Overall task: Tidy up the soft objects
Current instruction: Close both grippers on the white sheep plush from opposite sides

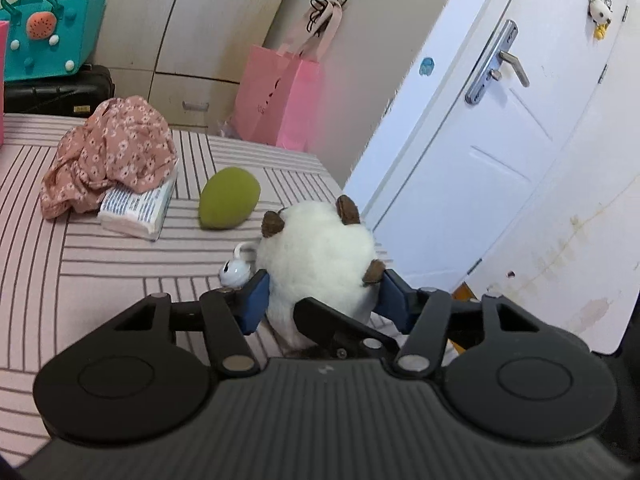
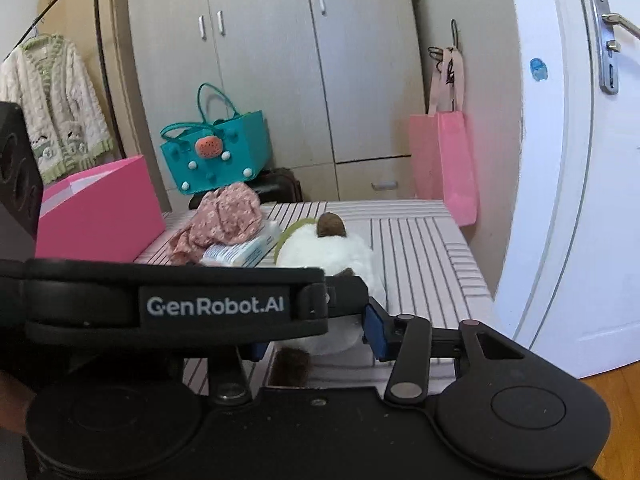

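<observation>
While left gripper [image 1: 324, 286] and right gripper [image 2: 316, 332] pinch it, one white plush [image 1: 320, 248], one green ball [image 1: 229, 203]

Both feeds bright and evenly lit for me, soft daylight, source not in view. Shadows weak: just a faint one under the green ball [image 1: 229, 199] and the plush [image 1: 316, 256] on the bed [image 1: 80, 264]. Door [image 1: 500, 152] nearly blown out white, with a soft glint on its handle [image 1: 516, 66]. Heavy fisheye bend: wardrobe [image 2: 280, 80] lines and door edge curve hard, dark vignette in the right-view corners. Pink bag [image 1: 280, 104] has a smeared pink haze along its right edge. Near gripper bodies are soft; the label [image 2: 216, 306] reads fine.
</observation>
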Demonstrator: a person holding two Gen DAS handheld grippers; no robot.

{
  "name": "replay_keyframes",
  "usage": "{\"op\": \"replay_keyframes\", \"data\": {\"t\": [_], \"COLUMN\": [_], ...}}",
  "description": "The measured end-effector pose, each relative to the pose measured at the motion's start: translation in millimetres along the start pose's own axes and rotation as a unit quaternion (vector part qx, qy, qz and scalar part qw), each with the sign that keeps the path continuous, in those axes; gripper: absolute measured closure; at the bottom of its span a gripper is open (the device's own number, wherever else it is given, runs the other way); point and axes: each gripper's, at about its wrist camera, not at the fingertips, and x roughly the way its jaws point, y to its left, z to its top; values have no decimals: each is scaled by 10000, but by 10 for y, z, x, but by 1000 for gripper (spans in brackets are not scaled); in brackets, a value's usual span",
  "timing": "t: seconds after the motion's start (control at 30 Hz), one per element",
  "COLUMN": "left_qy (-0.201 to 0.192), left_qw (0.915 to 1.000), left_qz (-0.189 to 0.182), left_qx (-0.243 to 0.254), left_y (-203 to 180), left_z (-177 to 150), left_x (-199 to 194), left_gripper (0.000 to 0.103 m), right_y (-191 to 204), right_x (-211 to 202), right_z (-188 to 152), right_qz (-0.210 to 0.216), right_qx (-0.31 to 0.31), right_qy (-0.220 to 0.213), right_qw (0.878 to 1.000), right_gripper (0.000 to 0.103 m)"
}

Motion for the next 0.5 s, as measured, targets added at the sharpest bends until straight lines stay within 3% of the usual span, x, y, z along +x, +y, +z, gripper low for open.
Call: {"op": "replay_keyframes", "data": {"t": [0.17,0.3,0.33,0.37,0.43,0.5], "left_qy": [221,297,300,321,354,313], "left_qw": [9993,9992,9990,9987,9983,9984], "left_qz": [-255,-247,-305,-387,-462,-465], "left_qx": [-168,-140,-103,-73,-84,-60], "left_y": [88,126,120,124,136,139], "left_z": [13,9,19,24,35,58], "left_x": [-78,-66,-62,-63,-68,-85], "left_gripper": [46,46,46,46,46,47], "right_y": [-4,26,38,62,127,137], "right_x": [-98,-117,-102,-85,-43,-20], "right_z": [-5,-32,-40,-45,-72,-86], "right_qz": [191,195,138,50,-248,-317], "right_qx": [-40,-330,-484,-657,-1130,-1324], "right_qy": [-22,-20,-3,26,-23,-110], "right_qw": [9998,9993,9987,9978,9933,9906], "right_gripper": [52,51,47,36,23,20]}}
